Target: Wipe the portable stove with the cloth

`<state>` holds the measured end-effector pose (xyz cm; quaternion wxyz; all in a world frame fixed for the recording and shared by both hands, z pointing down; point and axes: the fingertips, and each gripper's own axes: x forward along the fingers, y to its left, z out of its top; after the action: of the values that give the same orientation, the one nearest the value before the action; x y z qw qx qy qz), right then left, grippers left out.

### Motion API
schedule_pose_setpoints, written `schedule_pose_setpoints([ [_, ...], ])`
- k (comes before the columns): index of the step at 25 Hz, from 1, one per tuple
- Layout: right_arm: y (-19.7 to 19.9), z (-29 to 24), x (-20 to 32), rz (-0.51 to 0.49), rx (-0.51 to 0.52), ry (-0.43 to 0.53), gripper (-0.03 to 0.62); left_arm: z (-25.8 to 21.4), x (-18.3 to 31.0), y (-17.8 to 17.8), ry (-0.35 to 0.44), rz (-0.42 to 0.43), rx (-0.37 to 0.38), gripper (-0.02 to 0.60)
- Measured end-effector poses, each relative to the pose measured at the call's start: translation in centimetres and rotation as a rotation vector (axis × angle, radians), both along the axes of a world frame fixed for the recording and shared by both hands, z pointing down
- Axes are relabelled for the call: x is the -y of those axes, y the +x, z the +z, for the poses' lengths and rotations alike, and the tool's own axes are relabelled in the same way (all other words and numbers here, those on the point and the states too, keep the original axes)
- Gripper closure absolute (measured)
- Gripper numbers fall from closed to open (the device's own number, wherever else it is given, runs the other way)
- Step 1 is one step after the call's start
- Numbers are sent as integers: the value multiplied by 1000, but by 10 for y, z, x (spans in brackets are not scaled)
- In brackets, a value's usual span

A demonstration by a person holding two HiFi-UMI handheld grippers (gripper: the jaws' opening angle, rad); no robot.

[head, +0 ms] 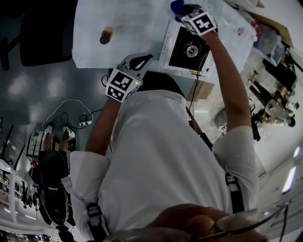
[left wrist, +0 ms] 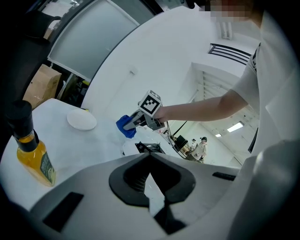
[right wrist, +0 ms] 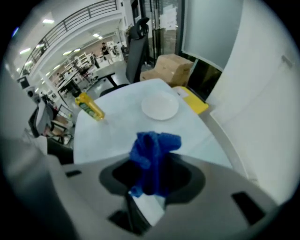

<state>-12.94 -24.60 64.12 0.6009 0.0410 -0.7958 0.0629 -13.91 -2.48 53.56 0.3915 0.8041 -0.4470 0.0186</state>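
Cloth (right wrist: 157, 150) in right gripper (right wrist: 149, 190) (head-view stove (head: 179, 53))

Portable stove (head: 187, 49) sits on tabletop (head: 90, 52), near-right part by the edge. Bottle (head: 106, 35) stands well left of it; plate (right wrist: 160, 106) lies farther back w/ bottle to its left. Right gripper (head: 185, 14) is over stove's far side, cloth (right wrist: 152, 159) betw. its jaws. Left gripper (head: 139, 61) is at tabletop's near edge, just left of stove. Cardboard box (right wrist: 171, 68) behind tabletop.
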Motion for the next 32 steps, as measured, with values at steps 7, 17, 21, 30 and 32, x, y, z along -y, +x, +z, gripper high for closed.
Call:
schedule_pose_setpoints([
  [7, 5, 26, -1, 60, -54, -146, 425, -12, 8, 10, -2, -18, 18, 549],
  [17, 22, 44, -1, 97, -62, -250, 430, -15, 11, 36, -19, -19, 27, 549],
  [21, 37, 42, 3, 88, -71, -246, 433, -17, 12, 48, -25, -21, 30, 549],
  [30, 84, 42, 18, 95, -110, -250, 435, -22, 18, 75, -25, -17, 37, 549],
  [32, 96, 42, 22, 103, -113, -247, 436, -22, 18, 81, -27, -11, 41, 549],
])
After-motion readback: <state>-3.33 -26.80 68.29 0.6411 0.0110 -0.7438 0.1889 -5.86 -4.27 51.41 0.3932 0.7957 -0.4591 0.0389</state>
